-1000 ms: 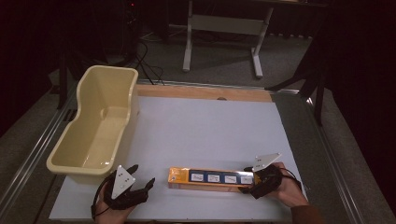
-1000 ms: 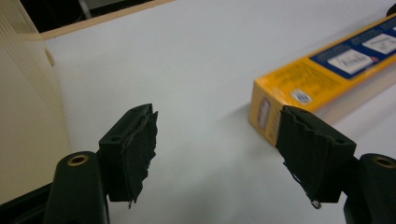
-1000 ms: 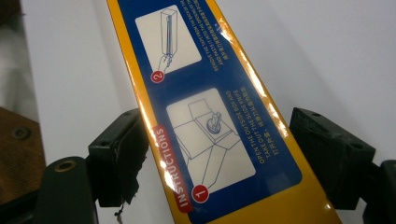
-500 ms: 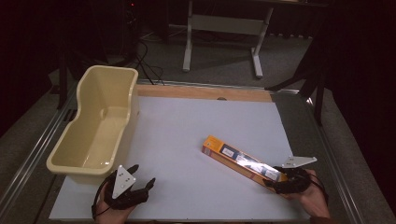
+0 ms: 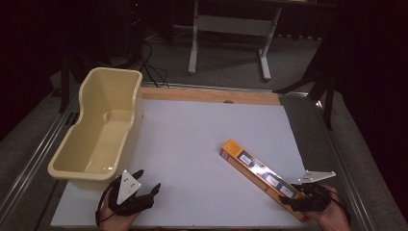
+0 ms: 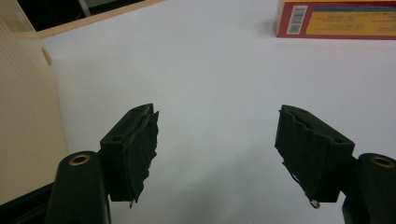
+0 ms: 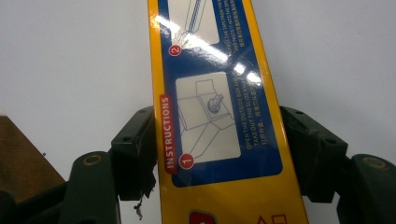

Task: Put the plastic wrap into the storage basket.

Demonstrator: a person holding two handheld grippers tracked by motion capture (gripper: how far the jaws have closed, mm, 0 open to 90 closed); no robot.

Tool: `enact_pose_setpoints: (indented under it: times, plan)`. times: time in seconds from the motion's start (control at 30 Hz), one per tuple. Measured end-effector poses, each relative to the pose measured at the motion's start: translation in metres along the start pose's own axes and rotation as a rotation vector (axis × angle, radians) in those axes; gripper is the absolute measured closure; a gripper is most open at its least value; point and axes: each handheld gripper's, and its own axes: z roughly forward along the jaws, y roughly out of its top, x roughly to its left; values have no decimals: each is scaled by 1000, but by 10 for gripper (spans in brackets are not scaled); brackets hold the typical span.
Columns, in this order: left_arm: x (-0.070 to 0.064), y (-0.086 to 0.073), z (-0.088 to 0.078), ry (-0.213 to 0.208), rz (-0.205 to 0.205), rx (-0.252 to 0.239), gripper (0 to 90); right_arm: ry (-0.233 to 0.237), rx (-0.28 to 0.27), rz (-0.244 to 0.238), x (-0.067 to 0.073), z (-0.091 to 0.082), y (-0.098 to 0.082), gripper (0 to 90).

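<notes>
Yellow cardboard sits between my right gripper (image 5: 302,199) jaws: the long box (image 5: 262,174), blue instruction panel up, is clamped across its width near one end. The jaws have just been closing, and in the right gripper view both pads (image 7: 135,154) press on its long edges, roughly half closed. So I judge the grasp as done.

Taking the cream tub (image 5: 98,132) as landmark, the box lies well apart from it, off towards the opposite side of the white table sheet (image 5: 202,130), set diagonally with its free end pointing back towards the tub and its gripped end near the front edge. It looks flat on the sheet or barely off it; I cannot tell which.

My left gripper (image 5: 139,195) rests just in front of the tub's near end, jaws spread wide with nothing between them; the left gripper view has bare sheet ahead, the tub's wall at one side and the box's end far off.

What seems left, as I read it: lift the box, carry it across to the tub and set it inside. The tub is empty, so none of that is done yet.
</notes>
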Motion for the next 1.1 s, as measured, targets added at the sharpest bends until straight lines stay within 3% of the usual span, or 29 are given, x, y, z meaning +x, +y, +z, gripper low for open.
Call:
enact_pose_setpoints:
  times: [0.13,0.33,0.37,0.4,0.53,0.7,0.8,1.1]
  plan:
    - [0,0,1,-2,-3,2,292,5,-5,-13,1,-2,5,293]
    - [0,0,1,-3,1,0,293,10,11,-34,3,-1,26,252]
    - [0,0,1,-3,0,1,293,14,20,-42,4,0,32,259]
    - [0,0,1,-4,-2,-1,293,0,25,-83,9,1,49,321]
    - [1,0,1,-6,-4,0,293,-4,34,-105,12,3,67,275]
    - [1,0,0,-6,-4,-1,293,-19,108,-158,18,17,94,250]
    - [1,0,0,-6,-5,-2,293,-19,165,-164,19,28,104,253]
    - [1,1,0,-9,-5,-4,293,-27,330,-210,22,55,119,210]
